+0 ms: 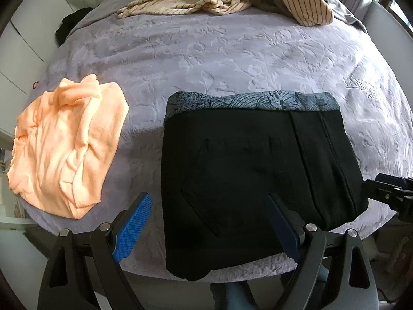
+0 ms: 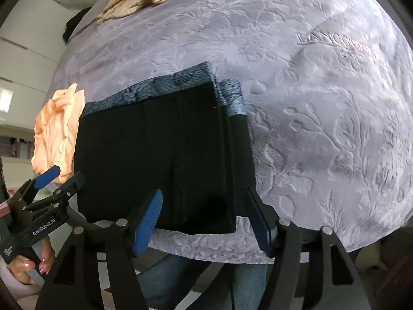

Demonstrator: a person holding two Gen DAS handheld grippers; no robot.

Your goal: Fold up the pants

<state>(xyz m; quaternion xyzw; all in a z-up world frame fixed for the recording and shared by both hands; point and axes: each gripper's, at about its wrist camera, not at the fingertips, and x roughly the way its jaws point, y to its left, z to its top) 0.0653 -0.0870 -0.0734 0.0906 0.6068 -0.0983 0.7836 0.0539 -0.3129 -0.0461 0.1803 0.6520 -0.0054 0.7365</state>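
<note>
Black folded pants with blue patterned waistband [image 1: 247, 165] at the near edge of the lavender embossed bed [image 1: 232, 59], waistband farthest; left tool [image 1: 209, 222] and right tool [image 2: 204, 219] released, seemingly straddling near corners.

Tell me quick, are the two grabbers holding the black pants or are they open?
Left gripper: open, holding nothing, above the folded black pants.
Right gripper: open, holding nothing, its fingers either side of the pants' near edge.
</note>
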